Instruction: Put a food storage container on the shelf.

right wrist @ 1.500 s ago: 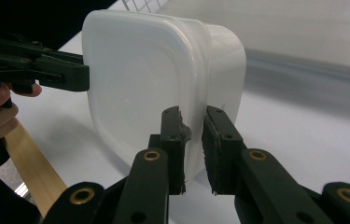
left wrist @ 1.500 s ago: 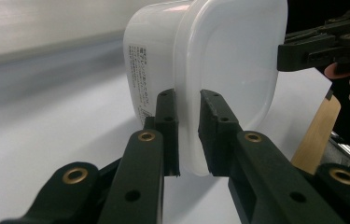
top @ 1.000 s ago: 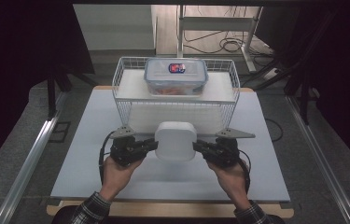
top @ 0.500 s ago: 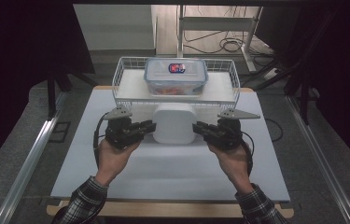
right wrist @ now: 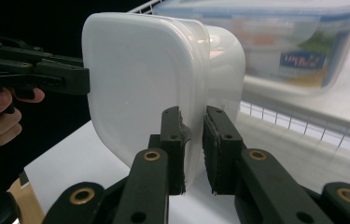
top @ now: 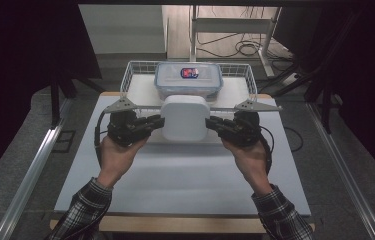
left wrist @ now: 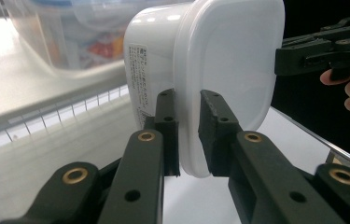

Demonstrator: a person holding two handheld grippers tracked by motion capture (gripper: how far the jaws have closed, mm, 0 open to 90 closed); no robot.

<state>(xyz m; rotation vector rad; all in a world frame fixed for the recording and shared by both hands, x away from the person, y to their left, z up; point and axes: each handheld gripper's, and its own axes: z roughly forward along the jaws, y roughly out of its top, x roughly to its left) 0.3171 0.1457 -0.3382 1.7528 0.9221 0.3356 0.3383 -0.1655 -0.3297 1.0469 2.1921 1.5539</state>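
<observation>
A white lidded plastic container (top: 184,117) hangs in the air above the table, just in front of the wire basket (top: 130,75). My left gripper (top: 161,122) is shut on the lid's rim at its left side. My right gripper (top: 209,122) is shut on the rim at the opposite side. In the left gripper view the two jaws pinch the white container's (left wrist: 219,60) rim, my left gripper (left wrist: 189,135) below it. In the right gripper view my right gripper (right wrist: 192,144) clamps the rim of the white container (right wrist: 135,79) the same way.
Inside the wire basket sits a clear lidded box (top: 188,79) with a red and blue label. The white table top (top: 185,175) lies below my hands. Metal rails (top: 30,170) run along both sides of the table, and cables (top: 245,47) lie on the floor behind.
Both grippers have carried the white container up and forward, from the table's middle to the basket's front edge. Both stay shut on its rim.
</observation>
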